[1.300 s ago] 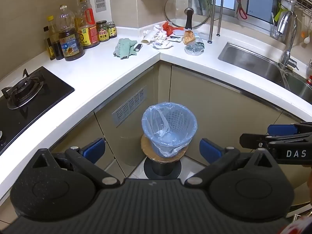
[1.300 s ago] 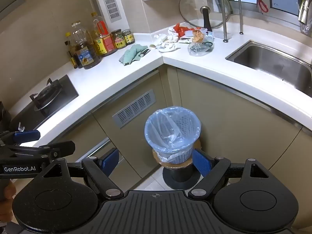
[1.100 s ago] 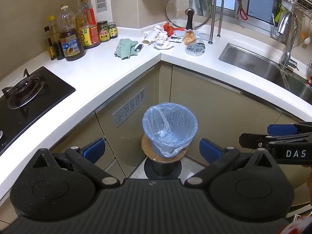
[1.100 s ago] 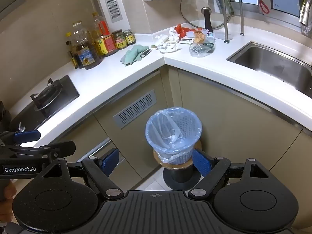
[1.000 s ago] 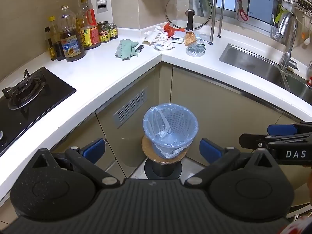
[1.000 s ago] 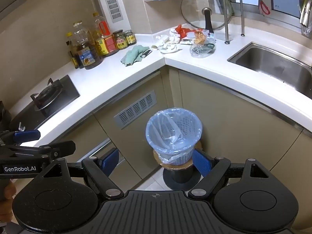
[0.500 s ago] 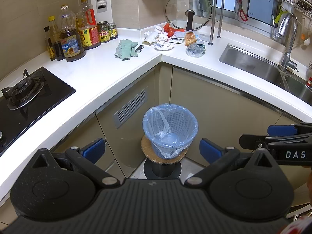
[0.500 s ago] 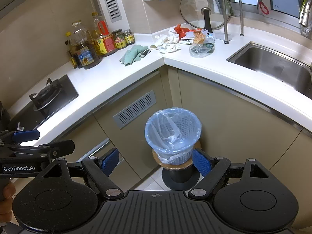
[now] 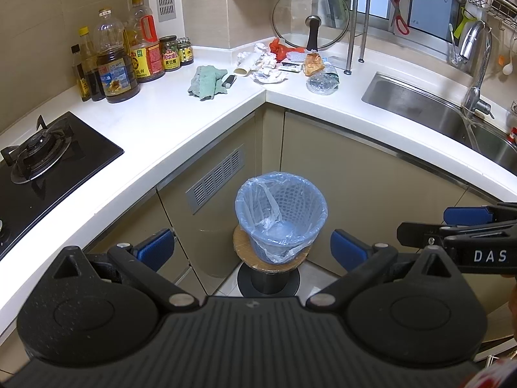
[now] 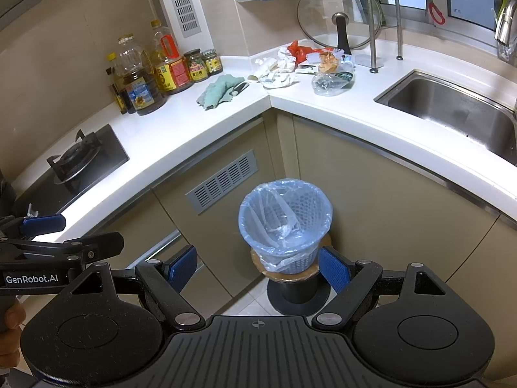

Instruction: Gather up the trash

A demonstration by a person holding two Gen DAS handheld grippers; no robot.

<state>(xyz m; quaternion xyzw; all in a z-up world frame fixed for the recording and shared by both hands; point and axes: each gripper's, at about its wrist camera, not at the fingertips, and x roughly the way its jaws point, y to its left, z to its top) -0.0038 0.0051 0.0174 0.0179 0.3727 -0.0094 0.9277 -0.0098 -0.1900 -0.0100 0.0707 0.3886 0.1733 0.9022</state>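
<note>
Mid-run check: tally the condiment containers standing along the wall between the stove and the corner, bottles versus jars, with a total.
Bottles: 4
Jars: 2
Total: 6

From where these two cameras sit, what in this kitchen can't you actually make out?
- Bottom of the blue-lined mesh bin: crumpled liner hides it in both views.
- Small-jar labels: too small.
- Steel sink: its far end is cut by the left view's edge.
- Trash pile: pieces overlap, so no count.
- Person: only fingers show at the edge.
</note>
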